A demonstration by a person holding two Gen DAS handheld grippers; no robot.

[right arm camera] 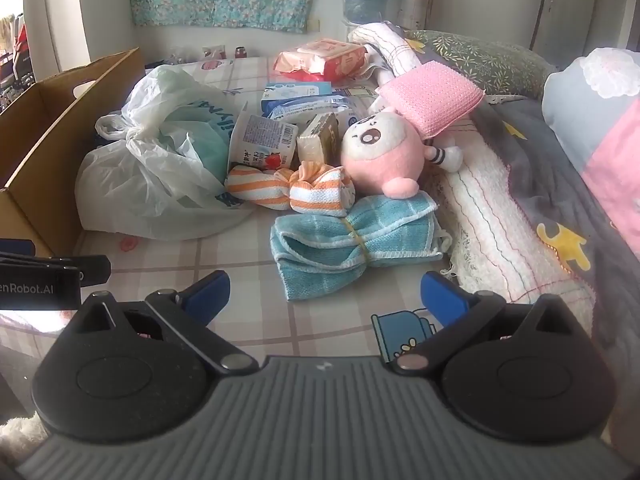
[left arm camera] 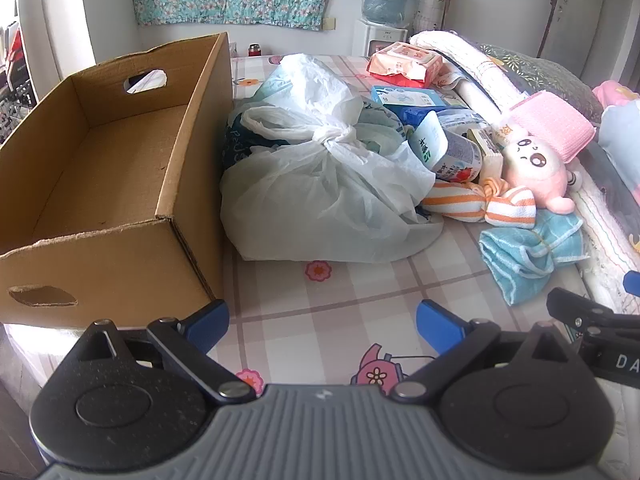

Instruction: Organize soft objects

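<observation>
An empty cardboard box (left arm camera: 104,184) stands at the left on the checked bed sheet (left arm camera: 340,312). Beside it lies a tied white plastic bag (left arm camera: 320,184). Right of the bag lie an orange-striped knotted cloth (right arm camera: 288,190), a blue bundled towel (right arm camera: 352,236), a pink plush toy (right arm camera: 384,148) and a pink sponge cloth (right arm camera: 432,96). My left gripper (left arm camera: 322,324) hovers open over the bare sheet in front of the bag. My right gripper (right arm camera: 326,296) is open too, just short of the blue towel, with nothing between its fingers.
A yoghurt cup (right arm camera: 264,140), small cartons (right arm camera: 296,94) and a wet-wipes pack (right arm camera: 324,58) lie behind the soft things. A rolled white blanket (right arm camera: 504,216) and grey bedding (right arm camera: 560,184) run along the right. A water dispenser (left arm camera: 386,0) stands at the back wall.
</observation>
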